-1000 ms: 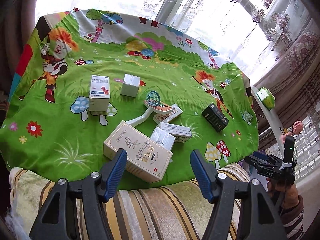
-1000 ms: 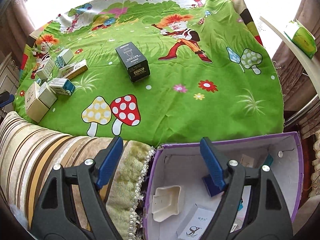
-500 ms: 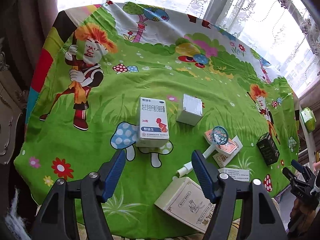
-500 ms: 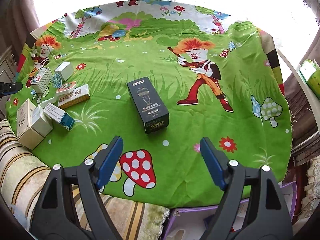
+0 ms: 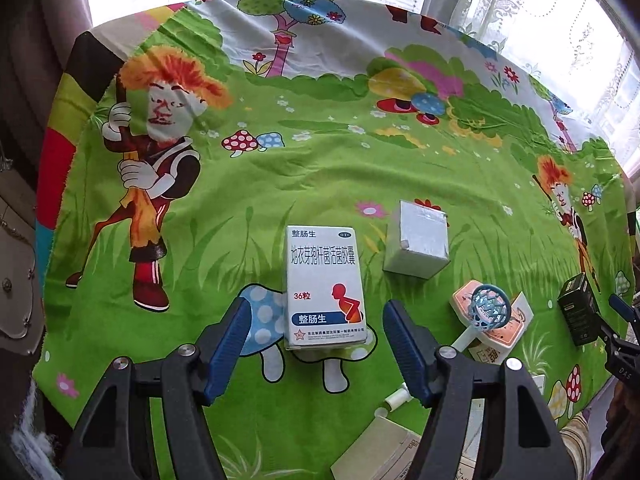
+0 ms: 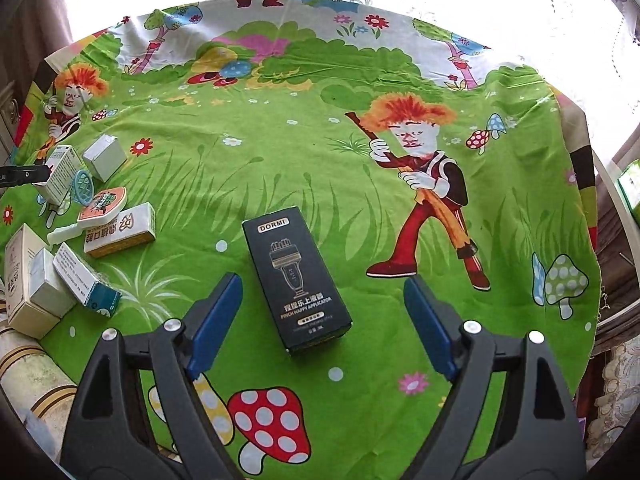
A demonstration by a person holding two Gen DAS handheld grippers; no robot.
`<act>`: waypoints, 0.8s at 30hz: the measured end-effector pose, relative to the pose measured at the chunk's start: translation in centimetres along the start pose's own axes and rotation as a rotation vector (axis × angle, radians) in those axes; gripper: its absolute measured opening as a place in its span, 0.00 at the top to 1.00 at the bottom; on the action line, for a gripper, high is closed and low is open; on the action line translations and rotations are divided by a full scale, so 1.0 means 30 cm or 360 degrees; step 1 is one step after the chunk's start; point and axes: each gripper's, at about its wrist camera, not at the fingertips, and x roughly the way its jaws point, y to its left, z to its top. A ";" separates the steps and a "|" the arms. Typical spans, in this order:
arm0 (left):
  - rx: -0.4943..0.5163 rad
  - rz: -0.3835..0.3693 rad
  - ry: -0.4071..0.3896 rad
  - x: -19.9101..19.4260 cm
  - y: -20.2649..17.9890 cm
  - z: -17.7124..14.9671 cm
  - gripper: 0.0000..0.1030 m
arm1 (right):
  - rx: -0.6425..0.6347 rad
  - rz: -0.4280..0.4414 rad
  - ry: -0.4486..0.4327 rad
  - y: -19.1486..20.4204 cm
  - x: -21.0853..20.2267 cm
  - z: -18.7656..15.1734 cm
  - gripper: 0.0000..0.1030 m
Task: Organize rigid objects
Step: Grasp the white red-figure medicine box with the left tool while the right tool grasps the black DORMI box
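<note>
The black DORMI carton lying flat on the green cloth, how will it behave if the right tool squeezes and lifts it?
The black rectangular DORMI cardboard carton probably stays stiff, given its crisp edges. Lying on a broad face, it seems unlikely to tip or roll. Its smooth printed sides may slip slightly; the open right tool straddles it.

White medicine box (image 5: 325, 288) and black DORMI box (image 6: 296, 280) lie flat, well apart.

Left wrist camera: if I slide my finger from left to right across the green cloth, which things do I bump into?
White medicine box → small silver-white box → blue mesh wand → black box.
</note>
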 end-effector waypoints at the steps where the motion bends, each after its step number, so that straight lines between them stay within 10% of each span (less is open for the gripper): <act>1: 0.0001 0.0011 0.0001 0.007 -0.001 0.001 0.33 | 0.0002 0.0009 0.0006 0.001 0.011 0.004 0.18; 7: 0.0027 0.0046 0.0017 0.046 -0.001 0.005 0.37 | -0.0028 0.0019 0.0020 0.020 0.059 0.020 0.18; 10: 0.0038 0.0037 0.0027 0.058 -0.002 0.006 0.55 | -0.0030 0.0002 0.0048 0.022 0.085 0.021 0.18; 17: 0.0067 0.0039 -0.0020 0.037 -0.013 0.002 0.59 | -0.0024 0.0002 0.0106 0.032 0.099 0.002 0.58; 24: 0.0041 0.0000 -0.0105 -0.048 -0.027 -0.008 0.59 | 0.0014 -0.0020 0.0055 0.026 0.026 -0.024 0.58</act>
